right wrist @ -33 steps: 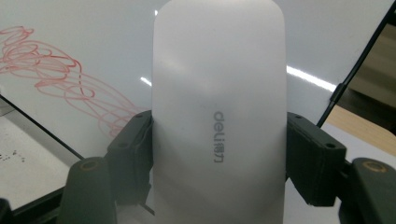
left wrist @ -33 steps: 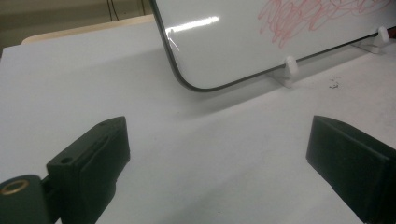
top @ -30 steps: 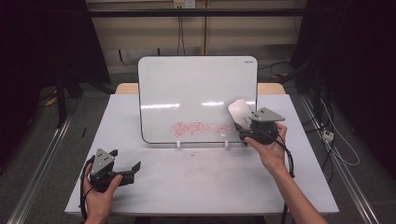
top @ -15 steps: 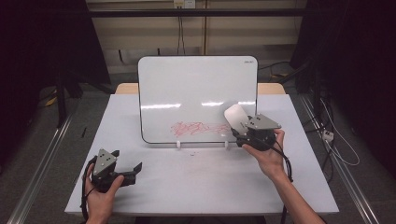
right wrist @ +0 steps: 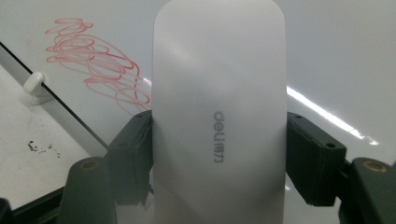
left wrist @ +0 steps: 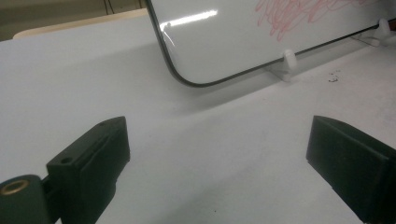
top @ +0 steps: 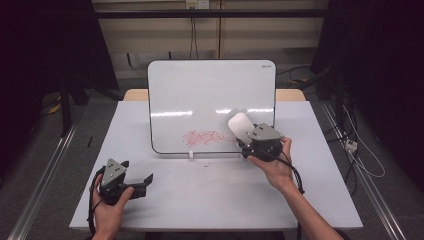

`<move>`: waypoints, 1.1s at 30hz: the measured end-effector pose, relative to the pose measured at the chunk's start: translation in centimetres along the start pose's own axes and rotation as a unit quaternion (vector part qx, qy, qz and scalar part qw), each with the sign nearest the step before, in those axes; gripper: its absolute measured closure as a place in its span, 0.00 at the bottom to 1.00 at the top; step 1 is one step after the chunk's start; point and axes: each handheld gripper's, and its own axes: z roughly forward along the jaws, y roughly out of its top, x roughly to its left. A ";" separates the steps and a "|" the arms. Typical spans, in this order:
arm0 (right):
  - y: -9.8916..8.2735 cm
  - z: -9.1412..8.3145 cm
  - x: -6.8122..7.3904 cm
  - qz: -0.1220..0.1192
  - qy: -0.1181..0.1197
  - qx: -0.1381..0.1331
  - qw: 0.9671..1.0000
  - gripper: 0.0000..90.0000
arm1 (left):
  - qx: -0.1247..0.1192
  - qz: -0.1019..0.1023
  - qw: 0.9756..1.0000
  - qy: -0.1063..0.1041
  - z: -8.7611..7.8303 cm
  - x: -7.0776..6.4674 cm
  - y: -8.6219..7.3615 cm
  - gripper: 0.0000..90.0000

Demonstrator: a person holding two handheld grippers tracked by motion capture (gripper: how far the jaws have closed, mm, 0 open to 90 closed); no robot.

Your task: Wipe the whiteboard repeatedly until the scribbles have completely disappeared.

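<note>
right gripper fingers pinch eraser to wipe the whiteboard scribble; left gripper fingers spread, idle on surface

A lab-like recording space is suggested by a bare white table flanked by metal floor rails, with dark curtains hung beside it, cables trailed nearby, and a wall socket mounted behind it.

White eraser between tool jaws, beside red scribble on whiteboard.
</note>
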 end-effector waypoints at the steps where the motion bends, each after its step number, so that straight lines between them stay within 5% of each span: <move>1: 0.1 0.2 0.2 -0.004 -0.001 -0.001 1.000 0.35 | -0.001 -0.005 1.000 0.000 0.1 -0.1 0.0 0.07; 15: 1.6 2.2 1.7 -0.041 -0.012 -0.007 0.999 0.35 | -0.003 -0.004 1.000 -0.003 0.1 0.1 0.1 0.07; 33: 0.5 3.5 1.3 -0.094 -0.083 0.023 0.992 0.35 | -0.001 0.000 1.000 -0.004 0.1 -0.1 0.2 0.07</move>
